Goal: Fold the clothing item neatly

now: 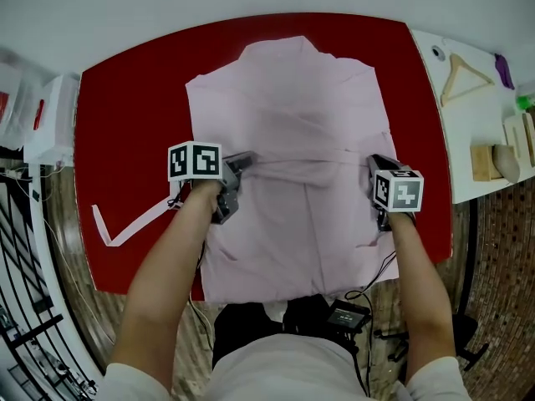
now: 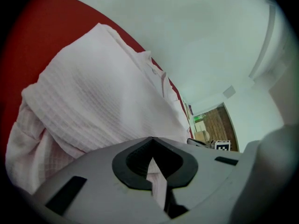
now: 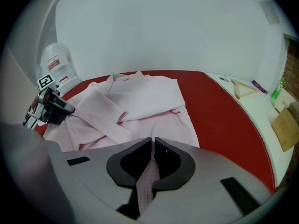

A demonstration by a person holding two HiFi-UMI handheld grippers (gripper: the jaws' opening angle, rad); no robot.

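Note:
A pale pink robe lies spread on the red table, its lower hem hanging over the near edge. My left gripper is shut on a fold of the pink fabric at the robe's left middle. On the right side my right gripper is shut on pink fabric too. A horizontal fold line runs across the robe between the two grippers. In the right gripper view the left gripper shows at the far left over the bunched cloth.
A pink belt strip lies on the red table left of the robe. A white side table at the right holds a wooden hanger and wooden blocks. White containers stand left of the table. Cables lie on the floor below.

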